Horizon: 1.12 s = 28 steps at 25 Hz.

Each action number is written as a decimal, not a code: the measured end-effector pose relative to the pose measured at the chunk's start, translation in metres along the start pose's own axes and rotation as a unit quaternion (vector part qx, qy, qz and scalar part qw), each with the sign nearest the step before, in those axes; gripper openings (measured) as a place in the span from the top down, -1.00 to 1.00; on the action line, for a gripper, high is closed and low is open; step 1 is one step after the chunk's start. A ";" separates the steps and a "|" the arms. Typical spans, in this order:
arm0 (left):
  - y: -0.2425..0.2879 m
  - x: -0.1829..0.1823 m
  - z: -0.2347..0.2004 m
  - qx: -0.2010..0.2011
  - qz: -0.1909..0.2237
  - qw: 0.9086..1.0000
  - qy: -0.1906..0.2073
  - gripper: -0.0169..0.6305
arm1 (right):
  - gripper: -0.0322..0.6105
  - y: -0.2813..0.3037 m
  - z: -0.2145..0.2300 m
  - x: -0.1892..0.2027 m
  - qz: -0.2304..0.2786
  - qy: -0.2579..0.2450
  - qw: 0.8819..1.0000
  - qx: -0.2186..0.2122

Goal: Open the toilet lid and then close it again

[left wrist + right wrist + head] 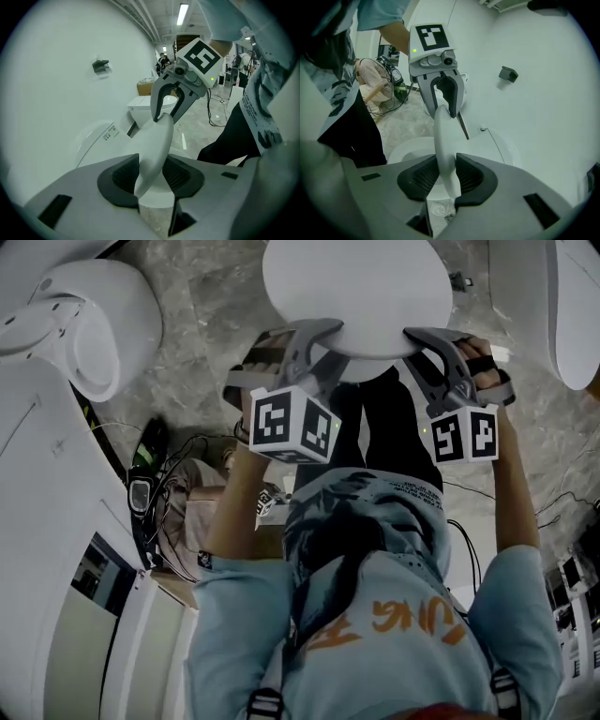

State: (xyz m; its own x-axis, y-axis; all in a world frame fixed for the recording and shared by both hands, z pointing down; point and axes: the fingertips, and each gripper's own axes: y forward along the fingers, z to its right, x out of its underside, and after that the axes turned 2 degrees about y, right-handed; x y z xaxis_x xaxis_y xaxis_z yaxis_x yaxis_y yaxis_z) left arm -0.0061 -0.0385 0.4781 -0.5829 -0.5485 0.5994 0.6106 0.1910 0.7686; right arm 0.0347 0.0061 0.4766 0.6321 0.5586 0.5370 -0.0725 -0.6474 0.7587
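Over the toilet bowl, the toilet lid stood tilted, partly raised; the left gripper and right gripper each clamped its near rim between their pads

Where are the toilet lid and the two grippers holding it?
toilet lid (356,282): head view, middle of its white surface.
left gripper (323,341): head view, between its fingertips at the lid's edge.
right gripper (422,338): head view, between its fingertips at the lid's other edge.
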 end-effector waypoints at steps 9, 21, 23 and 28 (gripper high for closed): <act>0.019 0.041 0.062 0.030 -0.044 0.998 0.039 0.35 | 0.39 0.025 -0.072 0.018 -0.024 -0.016 0.998 -0.053; 0.063 0.094 0.127 0.089 -0.102 0.987 0.086 0.24 | 0.25 0.065 -0.144 0.052 -0.014 0.029 0.994 -0.108; 0.069 0.103 0.136 0.101 -0.104 0.987 0.074 0.24 | 0.24 0.074 -0.156 0.057 -0.013 0.031 0.993 -0.115; 0.092 0.122 0.156 0.132 -0.118 0.982 0.059 0.22 | 0.23 0.095 -0.182 0.076 -0.021 0.019 0.990 -0.135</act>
State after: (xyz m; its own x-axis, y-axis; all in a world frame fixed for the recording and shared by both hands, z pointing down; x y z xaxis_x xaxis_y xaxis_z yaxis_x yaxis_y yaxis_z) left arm -0.1046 0.0391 0.6569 -0.6162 -0.6905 0.3788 0.2954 0.2432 0.9239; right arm -0.0646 0.0815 0.6568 0.6103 0.6039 0.5127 -0.2534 -0.4644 0.8486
